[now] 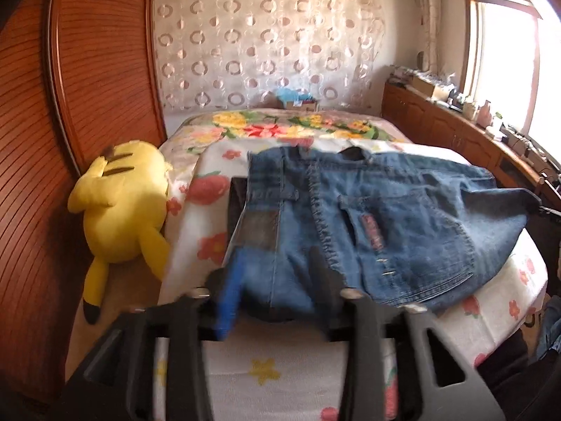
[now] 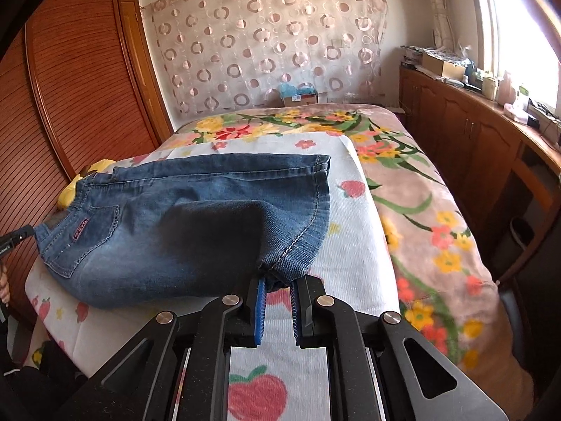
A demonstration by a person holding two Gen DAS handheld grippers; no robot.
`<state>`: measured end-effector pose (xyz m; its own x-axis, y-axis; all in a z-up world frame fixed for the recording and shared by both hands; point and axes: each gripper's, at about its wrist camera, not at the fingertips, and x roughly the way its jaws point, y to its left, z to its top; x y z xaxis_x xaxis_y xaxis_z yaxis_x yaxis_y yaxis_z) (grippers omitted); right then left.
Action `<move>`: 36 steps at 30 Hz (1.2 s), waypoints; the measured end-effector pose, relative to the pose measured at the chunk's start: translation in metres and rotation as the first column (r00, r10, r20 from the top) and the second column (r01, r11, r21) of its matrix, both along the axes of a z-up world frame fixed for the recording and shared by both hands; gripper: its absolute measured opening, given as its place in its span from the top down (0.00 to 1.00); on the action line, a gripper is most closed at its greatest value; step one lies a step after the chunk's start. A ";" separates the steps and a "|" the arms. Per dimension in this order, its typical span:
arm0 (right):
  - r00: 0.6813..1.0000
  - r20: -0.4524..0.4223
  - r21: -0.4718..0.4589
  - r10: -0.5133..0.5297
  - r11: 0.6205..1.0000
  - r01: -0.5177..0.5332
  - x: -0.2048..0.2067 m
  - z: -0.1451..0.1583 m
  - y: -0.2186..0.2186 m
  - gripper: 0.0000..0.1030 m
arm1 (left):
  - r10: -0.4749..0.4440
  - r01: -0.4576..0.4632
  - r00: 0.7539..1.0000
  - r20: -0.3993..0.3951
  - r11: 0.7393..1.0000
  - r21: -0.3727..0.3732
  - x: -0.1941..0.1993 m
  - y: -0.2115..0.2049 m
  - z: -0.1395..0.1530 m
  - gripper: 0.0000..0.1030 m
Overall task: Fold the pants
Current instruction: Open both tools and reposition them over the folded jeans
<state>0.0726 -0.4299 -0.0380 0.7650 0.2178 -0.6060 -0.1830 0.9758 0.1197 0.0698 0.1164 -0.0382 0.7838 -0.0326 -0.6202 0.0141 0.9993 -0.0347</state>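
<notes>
The right gripper (image 2: 277, 289) pinches the jeans (image 2: 196, 217) near edge, pinning the fold on the bed (image 2: 350, 231); the left gripper (image 1: 277, 280) has parted its jaws (denim lies loose between them).

The jeans (image 2: 196, 217) ahead of the right gripper (image 2: 277, 301) are mid-blue denim, faded paler on the near fold, with a red label on the pocket. Under them lies a white towel (image 2: 350, 245) printed with red strawberries, apples and yellow stars. Beyond it, the pink blanket (image 2: 420, 210) carries yellow, red and green flowers. Left of the left gripper (image 1: 273, 273), whose pads (image 1: 228, 298) are blue, lies a yellow plush toy (image 1: 122, 210) with brown stripes.
</notes>
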 end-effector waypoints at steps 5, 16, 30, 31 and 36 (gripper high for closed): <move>1.000 -0.007 -0.010 -0.010 1.000 0.010 0.002 -0.002 0.001 0.85 | -0.037 0.038 0.999 0.031 0.999 -0.015 -0.003 -0.011 0.009 0.20; 1.000 0.012 -0.019 -0.017 1.000 0.018 -0.005 0.002 0.002 0.77 | -0.109 0.109 0.994 0.026 0.994 -0.027 0.009 -0.056 0.007 0.20; 0.999 0.027 0.018 -0.023 1.000 0.022 0.000 0.004 0.001 0.61 | -0.160 0.160 0.987 -0.006 0.987 -0.032 0.013 -0.090 -0.004 0.20; 0.999 0.027 0.023 -0.025 0.999 0.024 0.001 0.004 0.001 0.61 | -0.162 0.161 0.987 -0.009 0.986 -0.031 0.013 -0.091 -0.005 0.20; 1.000 0.027 0.022 -0.014 1.000 0.014 0.004 0.001 0.006 0.63 | -0.164 0.163 0.986 -0.021 0.986 -0.027 0.013 -0.096 -0.009 0.20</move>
